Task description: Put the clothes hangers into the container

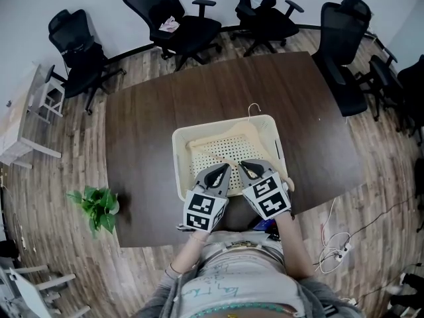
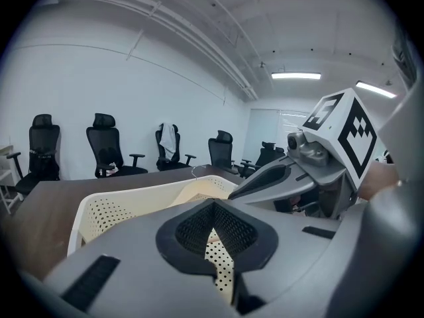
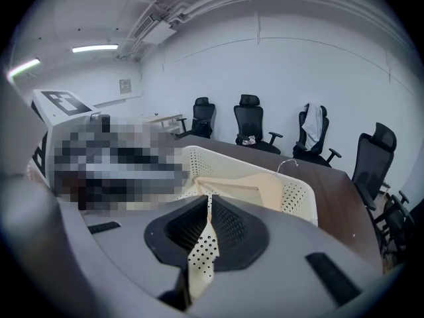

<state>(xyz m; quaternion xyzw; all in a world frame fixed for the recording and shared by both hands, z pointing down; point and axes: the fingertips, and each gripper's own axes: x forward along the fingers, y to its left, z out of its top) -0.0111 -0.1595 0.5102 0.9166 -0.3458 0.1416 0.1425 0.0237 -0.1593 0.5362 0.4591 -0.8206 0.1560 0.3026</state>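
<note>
Both closed, left tongs beside right tongs, above container

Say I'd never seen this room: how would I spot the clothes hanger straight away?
Find the big dark wooden table with black office chairs beyond it; on it, near the person's edge, sits a cream perforated basket. The hanger lies inside, pale wood almost the basket's colour. Its thin metal hook, poking over the far rim, gives it away.

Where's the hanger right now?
Head view, centre: the hanger lies in the cream basket on the table, its hook poking over the far rim.
</note>
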